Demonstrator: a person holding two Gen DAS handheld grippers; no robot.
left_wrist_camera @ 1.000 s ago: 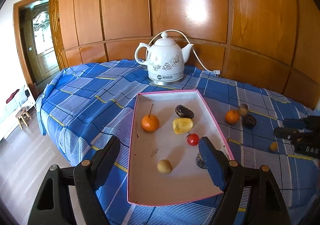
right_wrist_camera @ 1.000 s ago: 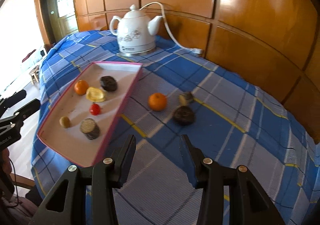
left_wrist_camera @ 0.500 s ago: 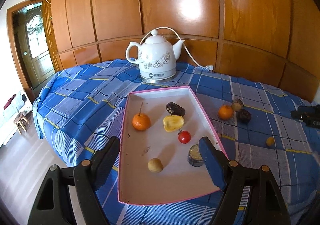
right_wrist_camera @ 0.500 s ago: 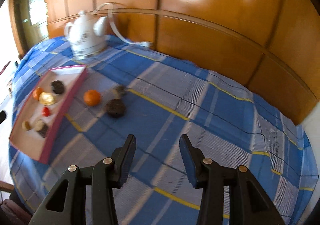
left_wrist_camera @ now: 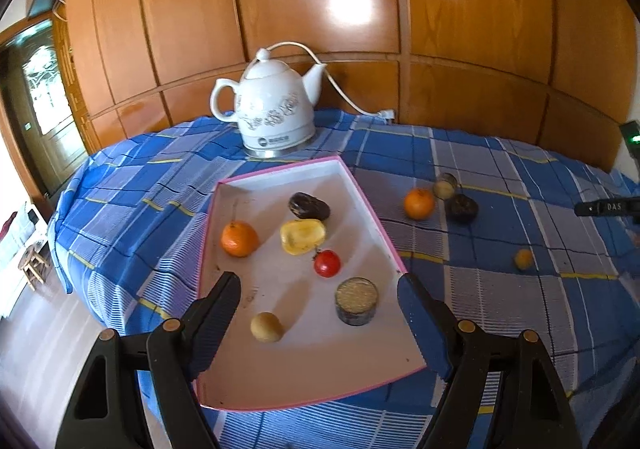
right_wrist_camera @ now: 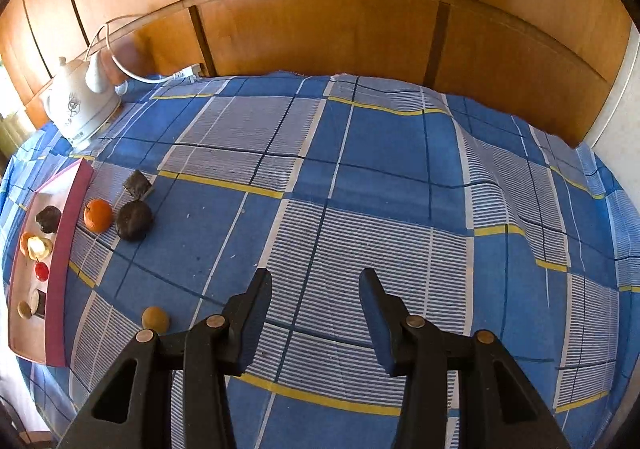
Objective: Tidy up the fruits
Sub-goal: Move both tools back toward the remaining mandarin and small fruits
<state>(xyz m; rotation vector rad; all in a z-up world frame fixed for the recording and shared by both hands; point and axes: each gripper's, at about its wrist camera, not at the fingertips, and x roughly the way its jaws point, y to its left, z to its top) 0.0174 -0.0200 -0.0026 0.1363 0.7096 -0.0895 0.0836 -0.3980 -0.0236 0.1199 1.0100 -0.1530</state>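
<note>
Checked tablecloth (right_wrist_camera: 380, 153) lies under both hand-held grippers (left (left_wrist_camera: 319, 299), right (right_wrist_camera: 316, 299)), each released, empty.

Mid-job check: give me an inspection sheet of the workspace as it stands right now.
Surface: blue plaid tablecloth, rumpled at its right side.
Job's things: pink-rimmed tray holds six pieces, among them an orange, a red tomato and a cut fruit half. On the cloth: a second orange, a dark round fruit, another cut piece and a small yellow fruit.
Clutter: white kettle behind the tray.
Grippers: left gripper open above the tray; right gripper open over bare cloth; both empty.
Cables: kettle cord runs to the wall.
Surroundings: wood-panelled wall; door at left.
</note>
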